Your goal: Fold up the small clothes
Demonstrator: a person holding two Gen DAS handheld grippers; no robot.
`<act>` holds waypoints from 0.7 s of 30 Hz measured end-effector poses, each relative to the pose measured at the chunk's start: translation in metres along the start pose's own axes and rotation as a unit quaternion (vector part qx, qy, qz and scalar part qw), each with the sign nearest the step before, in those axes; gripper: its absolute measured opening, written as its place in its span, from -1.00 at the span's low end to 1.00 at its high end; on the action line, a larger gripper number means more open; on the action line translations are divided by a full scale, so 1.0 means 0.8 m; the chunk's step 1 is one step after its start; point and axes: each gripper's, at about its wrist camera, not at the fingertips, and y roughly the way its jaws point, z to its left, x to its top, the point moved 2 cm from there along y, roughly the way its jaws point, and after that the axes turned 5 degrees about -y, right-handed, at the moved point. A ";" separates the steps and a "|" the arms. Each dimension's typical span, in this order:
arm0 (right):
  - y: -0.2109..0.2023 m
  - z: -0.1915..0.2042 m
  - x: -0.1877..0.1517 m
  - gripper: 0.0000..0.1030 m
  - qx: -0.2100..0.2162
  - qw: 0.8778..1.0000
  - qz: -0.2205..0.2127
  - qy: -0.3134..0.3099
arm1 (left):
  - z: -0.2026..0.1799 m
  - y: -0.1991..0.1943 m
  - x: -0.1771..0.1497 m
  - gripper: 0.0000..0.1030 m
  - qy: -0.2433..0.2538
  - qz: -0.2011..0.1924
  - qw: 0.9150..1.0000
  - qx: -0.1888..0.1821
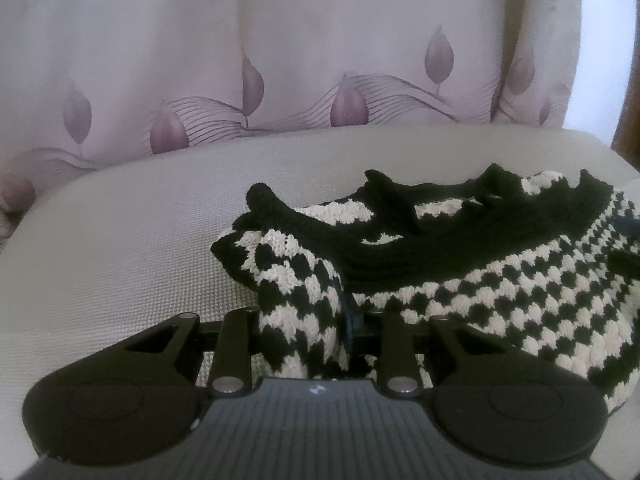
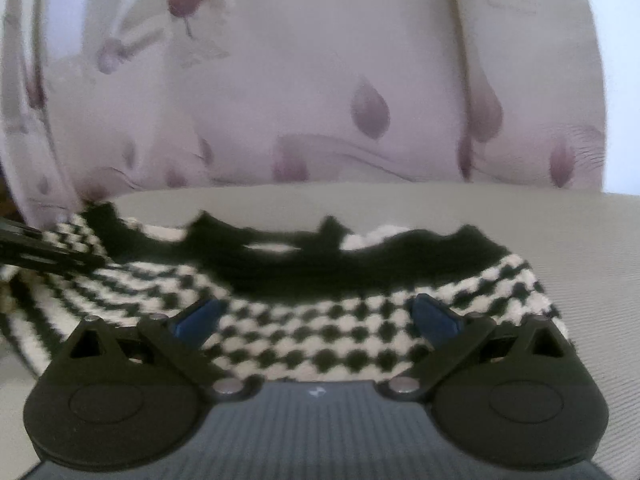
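My left tool [image 1: 320, 320] pinches the near-left edge of the black-and-cream knitted garment [image 1: 480, 280], bunching it so I can lift that side over. My right tool [image 2: 316, 316] hangs wide apart above the knit, ready to take the other edge. The garment lies on the grey cushion [image 1: 140, 220] before the flowered backrest [image 1: 320, 40].

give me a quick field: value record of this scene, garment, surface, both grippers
garment: black and cream checked knit top, black trim, lying crumpled
surface: beige woven cushion
backdrop: pale fabric with purple leaf print
left gripper: shut on a bunched edge of the knit
right gripper: open, blue fingertips spread over the knit
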 end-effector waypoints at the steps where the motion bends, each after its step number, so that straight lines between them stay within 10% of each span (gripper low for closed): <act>1: -0.004 -0.001 -0.001 1.00 0.011 1.000 -0.002 0.004 | -0.001 0.000 0.001 -0.47 -0.002 0.002 1.000 0.003; 21: -0.069 -0.006 -0.025 1.00 0.086 0.994 -0.048 0.049 | -0.019 -0.008 0.019 -0.55 -0.023 0.027 0.999 0.032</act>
